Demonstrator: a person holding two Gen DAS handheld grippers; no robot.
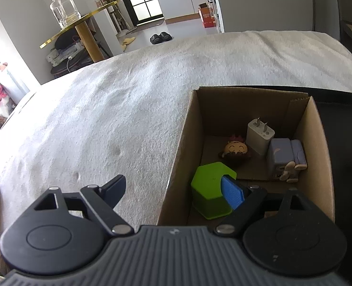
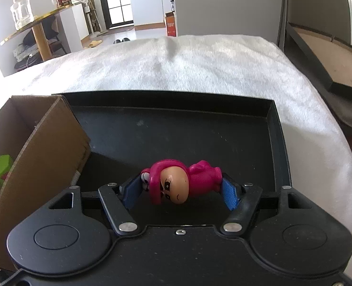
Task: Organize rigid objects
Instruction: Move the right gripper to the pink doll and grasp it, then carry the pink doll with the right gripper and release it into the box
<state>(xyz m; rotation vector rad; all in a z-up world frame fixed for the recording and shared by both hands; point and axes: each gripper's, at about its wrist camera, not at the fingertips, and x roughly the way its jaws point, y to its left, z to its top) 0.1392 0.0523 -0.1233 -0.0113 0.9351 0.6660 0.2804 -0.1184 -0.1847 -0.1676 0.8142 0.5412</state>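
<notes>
A pink-hooded toy figurine lies sideways between the blue pads of my right gripper, which is shut on it just above the black tray. Left of the tray stands an open cardboard box. Inside it are a green hexagonal block, a white charger plug, a small yellow-faced figurine and a lavender toy sofa. My left gripper stands open astride the box's left wall, one finger outside over the blanket, the other inside beside the green block. It holds nothing.
Box and tray rest on a bed covered with a white fluffy blanket. Beyond the bed stands a gold-edged side table with a glass jar. Black slippers lie on the floor. A dark bed frame is at the right.
</notes>
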